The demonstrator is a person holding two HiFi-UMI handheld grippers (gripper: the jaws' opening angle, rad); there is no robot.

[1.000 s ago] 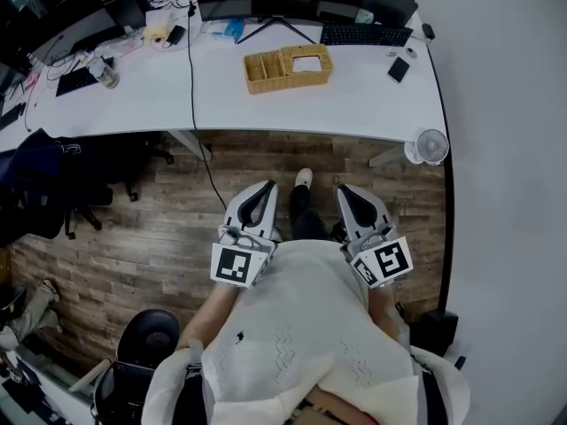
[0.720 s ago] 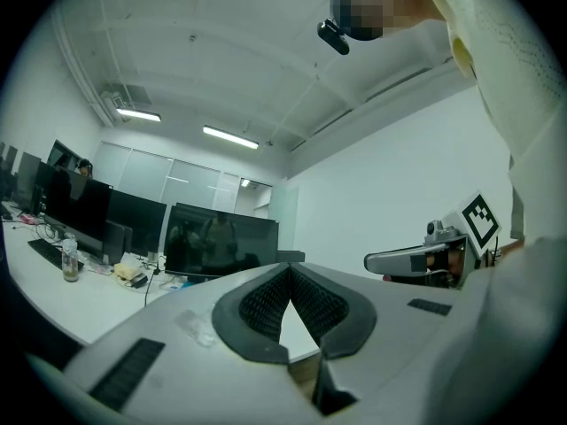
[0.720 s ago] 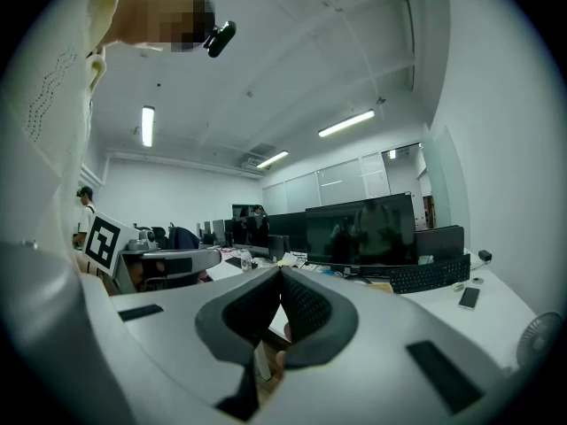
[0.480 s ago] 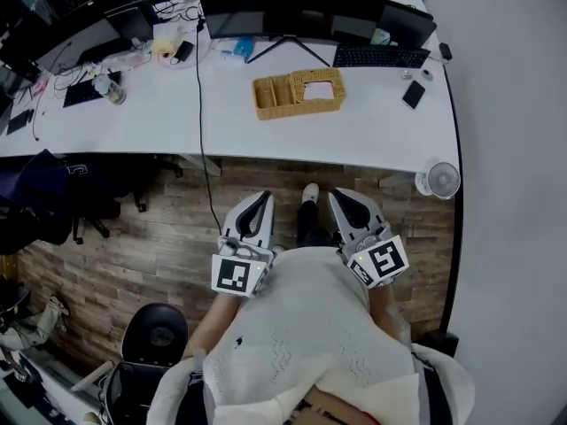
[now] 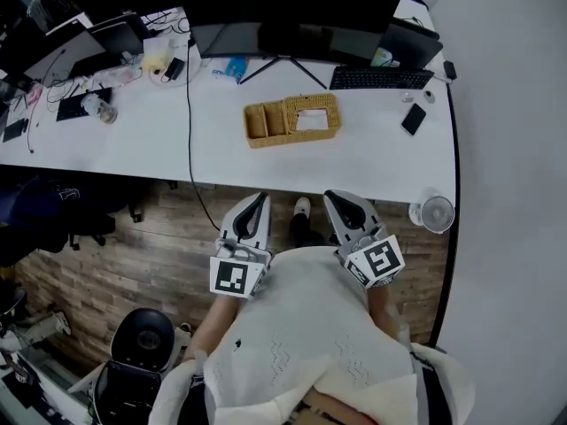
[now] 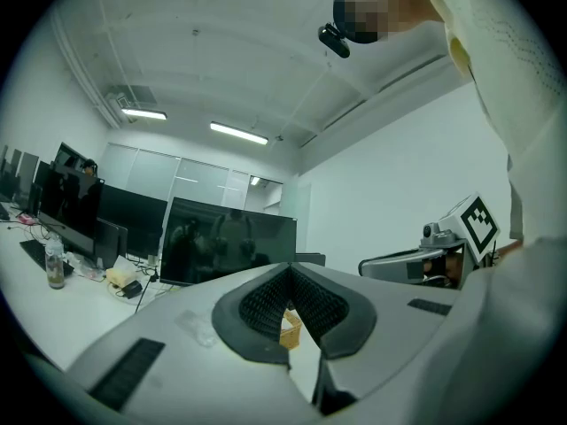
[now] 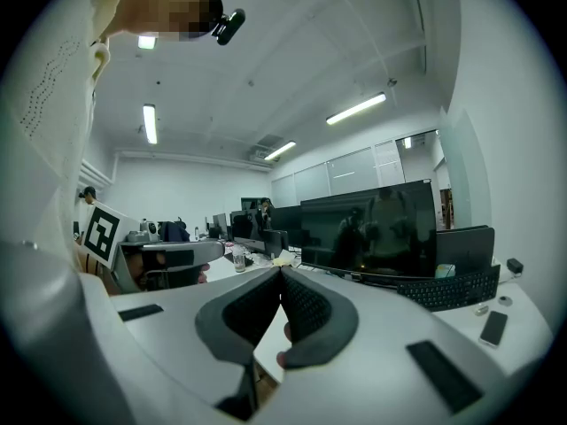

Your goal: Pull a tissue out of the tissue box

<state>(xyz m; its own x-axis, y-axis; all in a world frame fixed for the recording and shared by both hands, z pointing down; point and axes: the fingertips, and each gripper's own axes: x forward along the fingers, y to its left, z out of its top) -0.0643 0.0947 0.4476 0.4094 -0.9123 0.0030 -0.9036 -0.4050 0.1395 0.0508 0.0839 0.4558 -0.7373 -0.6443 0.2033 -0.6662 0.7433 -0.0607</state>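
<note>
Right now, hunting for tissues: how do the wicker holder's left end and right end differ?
The left end is open-topped, split into two compartments; the right end is lidded, its rectangular opening showing white. Right end looks slightly wider than left end. Both are tan wicker, joined.

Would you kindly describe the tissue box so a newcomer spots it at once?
Look at the long white desk, in front of the big dark monitor. The tissue box is the tan wicker holder at the middle; nothing else there is woven, and white shows through the rectangular opening in its lid.
</note>
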